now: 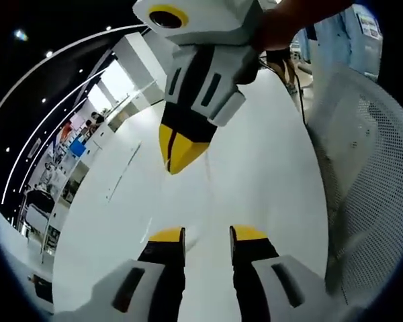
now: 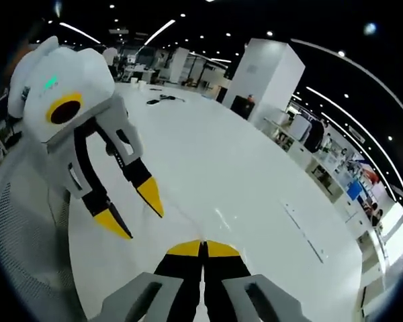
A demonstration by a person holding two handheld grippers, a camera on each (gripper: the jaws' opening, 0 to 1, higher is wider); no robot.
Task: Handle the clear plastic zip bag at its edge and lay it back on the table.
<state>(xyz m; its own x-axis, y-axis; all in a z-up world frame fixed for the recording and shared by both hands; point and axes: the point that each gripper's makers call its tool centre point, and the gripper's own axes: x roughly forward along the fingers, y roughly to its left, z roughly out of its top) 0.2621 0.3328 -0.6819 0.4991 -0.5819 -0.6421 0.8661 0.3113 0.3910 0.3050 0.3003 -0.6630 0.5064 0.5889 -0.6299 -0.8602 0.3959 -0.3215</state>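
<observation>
Right gripper [image 2: 203, 245]: jaws pressed together on clear zip bag [image 2: 218, 218] edge, bag barely discernible. Left gripper [image 1: 207, 233]: released, just beside. Step judged: laying bag on table [image 2: 255, 181]; next, unclench.

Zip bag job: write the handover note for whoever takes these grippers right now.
Left gripper: open, low over the white table, nothing seen between its jaws.
Right gripper: jaws shut, tips near the table; whether they pinch anything cannot be told.
Clear zip bag: not clearly made out; a faint glossy streak may be it.
Done: unclear.
Left: find the bag; if not flat, take its edge and lay it down.
</observation>
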